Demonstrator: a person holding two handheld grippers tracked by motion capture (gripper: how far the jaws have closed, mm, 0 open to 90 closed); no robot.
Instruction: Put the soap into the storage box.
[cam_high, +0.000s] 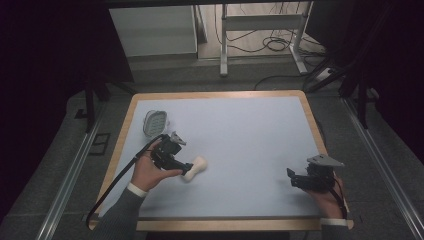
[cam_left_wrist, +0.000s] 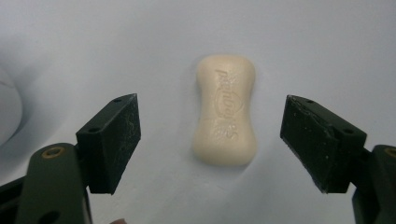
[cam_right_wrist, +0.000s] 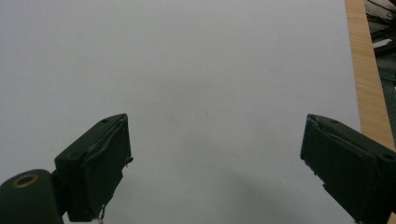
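A cream, waisted bar of soap (cam_high: 196, 167) lies flat on the pale grey mat (cam_high: 240, 140), left of centre. My left gripper (cam_high: 183, 167) hovers just over its near-left end, held by a hand in a grey sleeve. In the left gripper view the soap (cam_left_wrist: 225, 109) lies lengthwise between the jaws, which stand wide apart without touching it, so the left gripper (cam_left_wrist: 211, 137) is open. My right gripper (cam_high: 294, 179) rests near the mat's front right, and in its own view the right gripper (cam_right_wrist: 215, 154) is open over bare mat.
A pale oval soap dish with a ridged inside (cam_high: 154, 122) sits on the mat at the far left, behind my left hand. A wooden table rim (cam_high: 312, 120) frames the mat and shows as a wooden strip (cam_right_wrist: 369, 93). Cables and desk legs lie beyond the table.
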